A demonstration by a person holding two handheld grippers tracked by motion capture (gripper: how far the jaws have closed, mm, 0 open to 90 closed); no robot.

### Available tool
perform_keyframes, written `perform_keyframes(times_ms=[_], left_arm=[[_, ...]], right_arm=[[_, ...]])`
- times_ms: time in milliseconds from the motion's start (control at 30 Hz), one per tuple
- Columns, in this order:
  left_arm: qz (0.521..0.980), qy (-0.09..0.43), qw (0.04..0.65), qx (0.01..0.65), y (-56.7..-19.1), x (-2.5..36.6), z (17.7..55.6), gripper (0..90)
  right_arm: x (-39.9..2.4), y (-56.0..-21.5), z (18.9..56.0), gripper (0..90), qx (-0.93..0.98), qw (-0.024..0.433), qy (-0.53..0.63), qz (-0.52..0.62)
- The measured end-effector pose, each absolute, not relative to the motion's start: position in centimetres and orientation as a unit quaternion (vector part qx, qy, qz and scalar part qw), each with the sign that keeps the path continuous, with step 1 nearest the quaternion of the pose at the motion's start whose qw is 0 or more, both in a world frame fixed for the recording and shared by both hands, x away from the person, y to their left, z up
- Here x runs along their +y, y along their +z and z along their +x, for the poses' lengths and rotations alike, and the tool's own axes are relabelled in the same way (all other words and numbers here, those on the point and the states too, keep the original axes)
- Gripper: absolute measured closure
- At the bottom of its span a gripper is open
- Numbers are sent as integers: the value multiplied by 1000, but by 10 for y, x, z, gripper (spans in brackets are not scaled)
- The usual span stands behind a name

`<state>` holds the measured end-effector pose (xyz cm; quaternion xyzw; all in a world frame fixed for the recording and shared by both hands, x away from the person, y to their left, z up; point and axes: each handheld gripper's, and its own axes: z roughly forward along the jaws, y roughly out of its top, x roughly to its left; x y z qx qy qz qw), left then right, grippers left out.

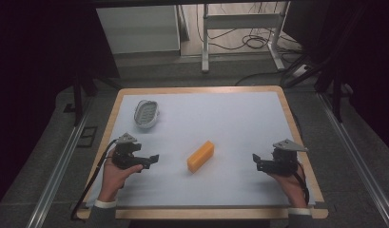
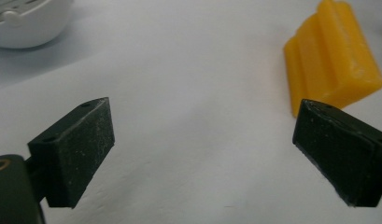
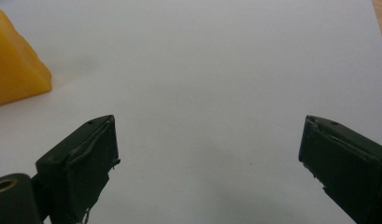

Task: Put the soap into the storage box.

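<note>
A yellow-orange bar (image 1: 200,156) lies flat on the white sheet in the middle of the table. A white oval dish (image 1: 147,114) with a slotted inside sits at the back left. My left gripper (image 1: 152,160) rests low at the left, pointing right toward the bar, open and empty. In the left gripper view the bar (image 2: 331,56) lies ahead to the right of my left gripper (image 2: 202,116), and the dish (image 2: 25,23) is at the upper left. My right gripper (image 1: 257,162) is open and empty at the right. In the right gripper view my right gripper (image 3: 207,126) has the bar (image 3: 16,65) at upper left.
The white sheet (image 1: 230,118) covers a wooden-edged table (image 1: 287,109). A hand holds each gripper from the near edge, with cables trailing back. Beyond the table stand a metal frame (image 1: 239,28) and floor cables.
</note>
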<state>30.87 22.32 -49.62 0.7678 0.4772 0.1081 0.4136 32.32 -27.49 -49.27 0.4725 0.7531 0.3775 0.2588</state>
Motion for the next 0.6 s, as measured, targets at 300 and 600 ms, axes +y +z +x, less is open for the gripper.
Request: perform_keyframes(times_ms=[300,600], left_arm=[[793,138,357,474,-499,224,303,115],[800,131,355,466,-495,225,302,127]], right_arm=[[-275,-490,321,55,759,279,396,434],[-275,-493,320,58,765,282,379,438]])
